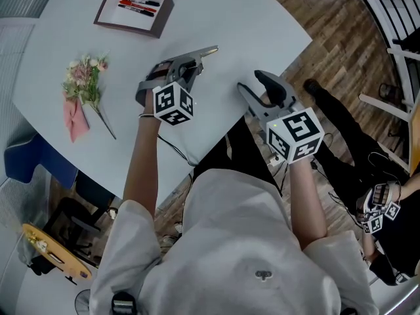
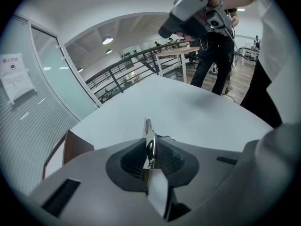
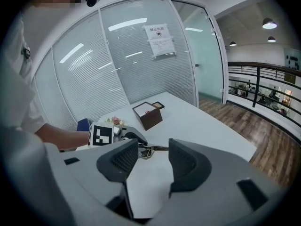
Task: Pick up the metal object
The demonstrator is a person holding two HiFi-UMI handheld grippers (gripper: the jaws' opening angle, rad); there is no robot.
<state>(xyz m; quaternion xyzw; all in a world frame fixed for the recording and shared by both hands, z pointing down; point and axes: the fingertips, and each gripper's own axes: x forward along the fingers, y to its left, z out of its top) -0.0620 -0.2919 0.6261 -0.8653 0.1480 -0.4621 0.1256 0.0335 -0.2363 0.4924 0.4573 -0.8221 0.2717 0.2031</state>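
A thin flat metal object (image 1: 207, 50) sticks out past my left gripper (image 1: 192, 64), pointing toward the far right of the white table (image 1: 249, 25). In the left gripper view the metal object (image 2: 147, 132) stands on edge between the two dark pads (image 2: 165, 158), which close against it; my left gripper (image 2: 149, 150) is shut on it. In the right gripper view the metal object (image 3: 157, 148) hangs close over the tabletop; whether it touches I cannot tell. My right gripper (image 1: 252, 84) hovers at the table's near edge, open and empty, its pads (image 3: 183, 166) wide apart.
A brown box (image 1: 134, 10) with red and black markers lies at the table's far side. A small flower bunch (image 1: 85, 77) and a pink cloth (image 1: 75, 120) lie at the left. A blue chair (image 1: 26, 156) stands by the left edge. Another person (image 1: 377, 209) sits on the floor at right.
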